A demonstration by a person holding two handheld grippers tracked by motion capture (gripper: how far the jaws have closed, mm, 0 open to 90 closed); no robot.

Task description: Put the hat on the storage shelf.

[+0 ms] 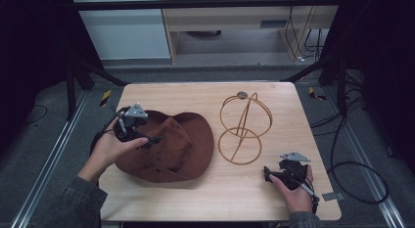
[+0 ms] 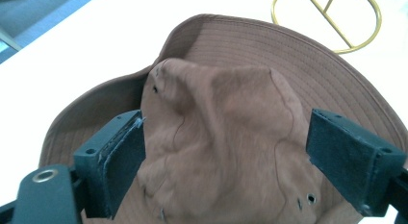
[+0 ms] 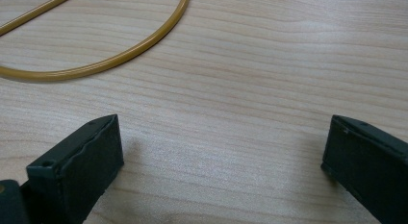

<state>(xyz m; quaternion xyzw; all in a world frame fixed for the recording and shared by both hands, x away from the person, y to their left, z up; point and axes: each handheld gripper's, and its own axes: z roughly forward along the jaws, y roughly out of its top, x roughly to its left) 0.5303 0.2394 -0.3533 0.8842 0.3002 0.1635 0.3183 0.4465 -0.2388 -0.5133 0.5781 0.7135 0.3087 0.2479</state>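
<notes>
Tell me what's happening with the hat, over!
Left claw open, astride the hat crown, not pinching. Right claw open, low over bare table. Wire stand beside hat, nothing between.

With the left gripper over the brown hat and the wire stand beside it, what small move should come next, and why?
Probably lower the left gripper and close on the brown hat crown: its jaws stand open on either side of the crumpled crown, pads not pressing. The wire stand is bare; the right gripper rests open on the table.

Sleeves: dark grey-green cloth.
Left tongs (image 1: 155,139): black, grey three-cornered plate on top.
Right tongs (image 1: 265,173): black, grey plate, black cable trailing.
Pads (image 2: 126,159): dark, frayed edges.
</notes>
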